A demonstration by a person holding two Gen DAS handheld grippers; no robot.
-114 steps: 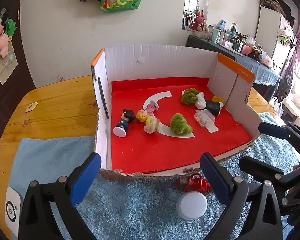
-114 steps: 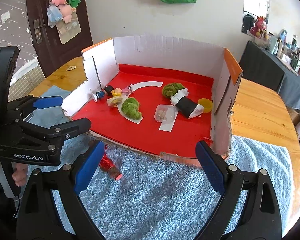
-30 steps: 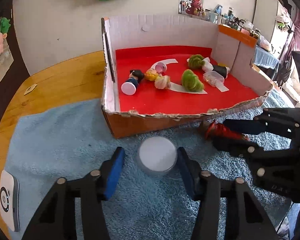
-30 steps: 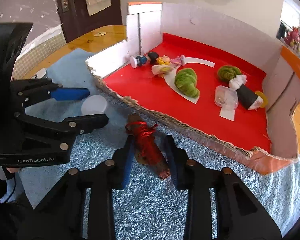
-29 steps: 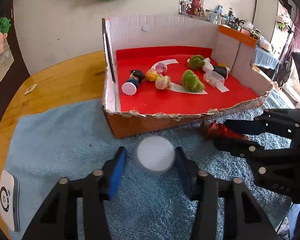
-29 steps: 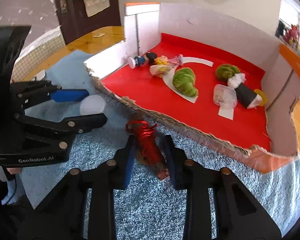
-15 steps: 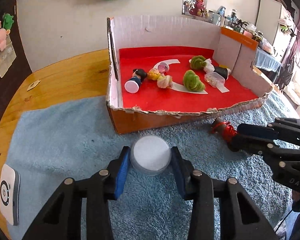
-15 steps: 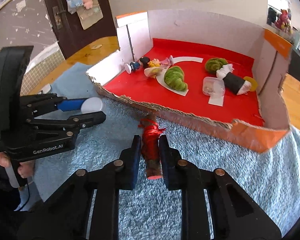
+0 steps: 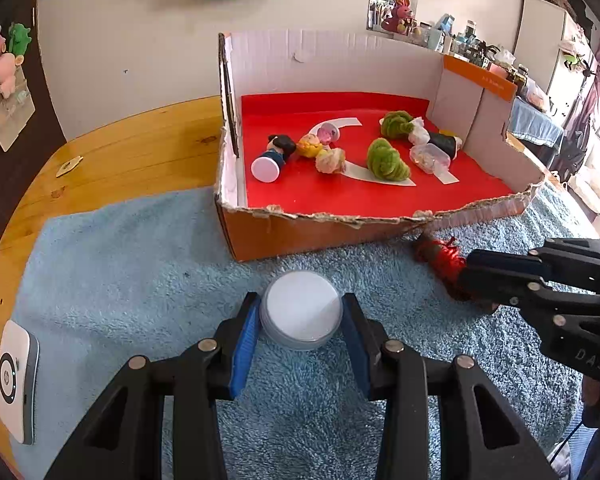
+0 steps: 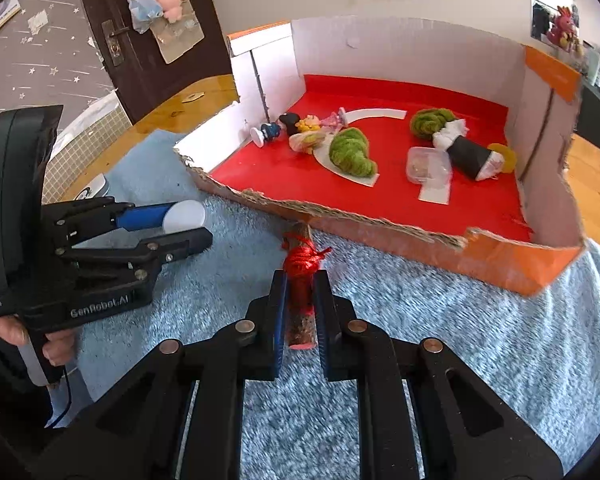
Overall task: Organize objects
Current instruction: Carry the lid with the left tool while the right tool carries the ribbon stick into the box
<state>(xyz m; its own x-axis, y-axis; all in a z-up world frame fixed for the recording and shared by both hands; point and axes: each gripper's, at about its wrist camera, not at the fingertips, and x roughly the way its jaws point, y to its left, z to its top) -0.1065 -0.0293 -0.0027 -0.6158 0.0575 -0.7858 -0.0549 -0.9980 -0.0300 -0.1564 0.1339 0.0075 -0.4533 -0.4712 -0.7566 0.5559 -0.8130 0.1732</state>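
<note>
White device: one, a flat rounded plastic slab with a dark ring on its face, lying at the far left edge of the towel.
Blue towel: one, shaggy pile, spread over the wooden table.
My left gripper: my two blue-padded fingers are pressed against opposite sides of the white jar, clamping it.
White jar: one, a squat round tub with a smooth white lid facing up; it sits low over the towel just in front of the box's orange front wall; I cannot tell if it touches the pile.
Cardboard box: one, open-topped, torn ragged front edge, white inner walls, red lining.
Inside the box: two green fuzzy curled lumps, one dark-haired figurine lying on its side with its white round base toward me, a few small pastel toys beside it, one clear plastic tub, one black cone-shaped item on its side.
My right gripper: my fingers are squeezed tight on the red-wrapped stick.
Red-wrapped stick: one, a rough brown cylinder bound with glossy red cord knotted near the far half; long axis runs along my fingers, far tip pointing at the box's front wall and nearly touching it, near cut end showing reddish.
</note>
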